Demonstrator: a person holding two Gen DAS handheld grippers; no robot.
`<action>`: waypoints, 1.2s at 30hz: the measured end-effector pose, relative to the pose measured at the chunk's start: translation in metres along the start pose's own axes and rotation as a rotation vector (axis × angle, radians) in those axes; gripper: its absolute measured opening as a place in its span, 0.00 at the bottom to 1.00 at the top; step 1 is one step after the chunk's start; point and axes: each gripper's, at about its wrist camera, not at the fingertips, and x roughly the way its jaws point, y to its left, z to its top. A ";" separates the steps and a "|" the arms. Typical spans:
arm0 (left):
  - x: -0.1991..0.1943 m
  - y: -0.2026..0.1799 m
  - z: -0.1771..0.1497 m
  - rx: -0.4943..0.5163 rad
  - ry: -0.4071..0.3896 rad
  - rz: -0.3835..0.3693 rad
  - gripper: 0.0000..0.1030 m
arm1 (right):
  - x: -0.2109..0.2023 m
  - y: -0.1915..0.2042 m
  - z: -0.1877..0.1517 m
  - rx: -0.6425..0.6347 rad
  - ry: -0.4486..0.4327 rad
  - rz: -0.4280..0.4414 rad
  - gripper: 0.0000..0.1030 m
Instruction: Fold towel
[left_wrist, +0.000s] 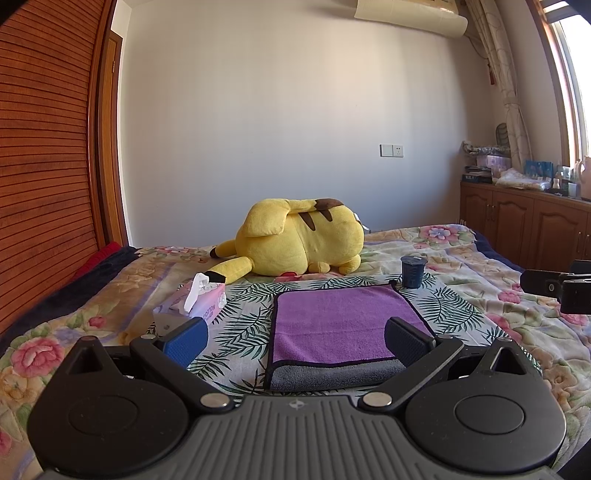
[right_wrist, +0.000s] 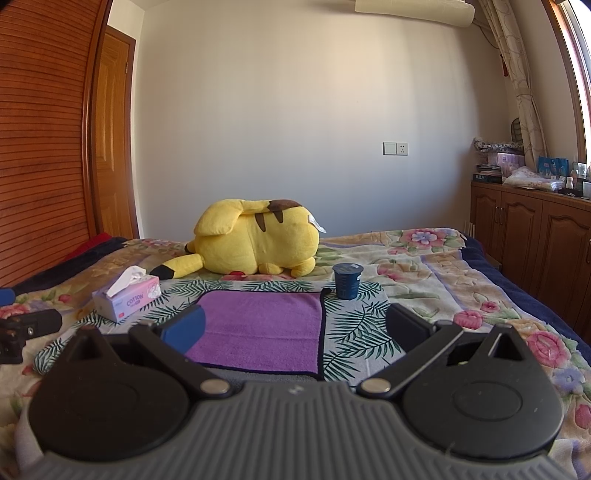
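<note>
Two sets of tongs are up and ready, and neither has anything in its grip: the left tongs (left_wrist: 295, 338) stand with jaws wide apart, and the right tongs (right_wrist: 295, 328) are spread just as wide, nothing between them. Dead ahead lies the purple towel (left_wrist: 341, 321), flat on a leaf-print cloth (left_wrist: 243, 332) laid over the flowered bed (left_wrist: 517, 295), which looks to be there as a smooth base for the work. From the left wrist view the towel's near edge shows a grey underlayer (left_wrist: 336, 374) sticking out from beneath the purple, so by my reading it is already doubled over once, though how many folds are in I cannot say. The left tongs sit just short of that near edge, the right ones off toward the towel's right side, a sensible pairing if each is meant to take its own corner. Clutter has been kept to the margins: a tissue box (right_wrist: 127, 299) to the left, a dark cup (right_wrist: 347, 280) just beyond the far right corner, and a yellow plush toy (right_wrist: 255, 243) well behind. That cup sits close enough to be knocked if the far corner is swept over carelessly.
</note>
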 end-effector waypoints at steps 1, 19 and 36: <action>0.000 0.000 0.000 0.000 0.000 0.000 0.84 | 0.000 0.000 0.000 0.000 0.000 0.000 1.00; 0.000 0.000 0.000 0.002 0.000 0.001 0.84 | 0.000 0.000 0.000 -0.001 0.000 0.000 1.00; 0.009 0.000 -0.006 0.022 0.055 -0.002 0.84 | 0.007 0.004 -0.002 -0.019 0.049 0.007 1.00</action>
